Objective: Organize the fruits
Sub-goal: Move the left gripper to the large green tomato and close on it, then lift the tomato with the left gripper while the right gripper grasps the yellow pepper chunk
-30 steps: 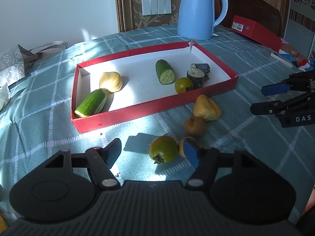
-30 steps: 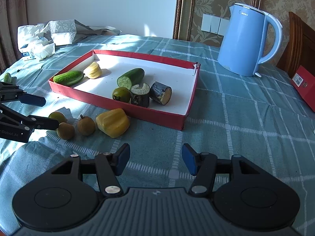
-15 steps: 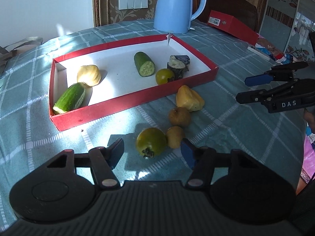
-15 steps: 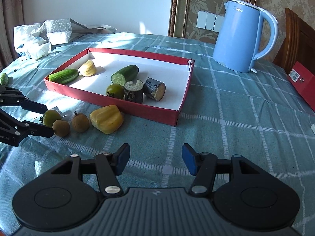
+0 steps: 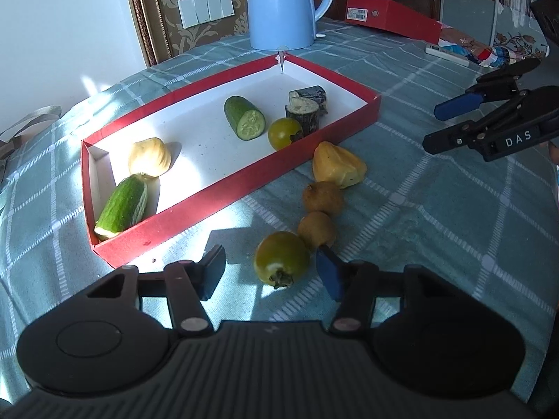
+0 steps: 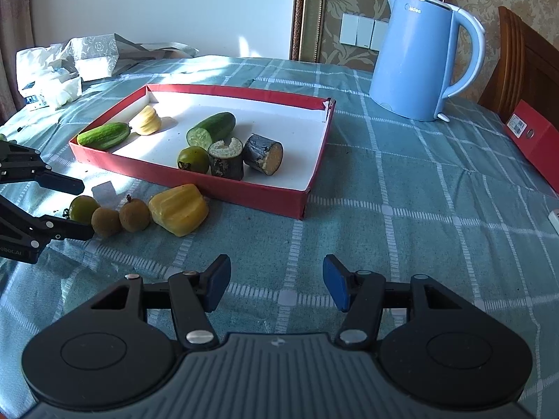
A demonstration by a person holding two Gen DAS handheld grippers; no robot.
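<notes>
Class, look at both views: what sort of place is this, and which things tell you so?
Probably a dining room in a home: a table under a teal checked tablecloth, a light blue electric kettle, and patterned wallpaper with a row of white wall switches.

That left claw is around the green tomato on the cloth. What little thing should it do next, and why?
Probably finish the squeeze, then lift. The left gripper jaws are closing with the green tomato between them, not yet pinched. It lies outside the red tray, touching a brown fruit.

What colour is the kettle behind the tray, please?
Light blue kettle, clearest in the right wrist view.
</notes>
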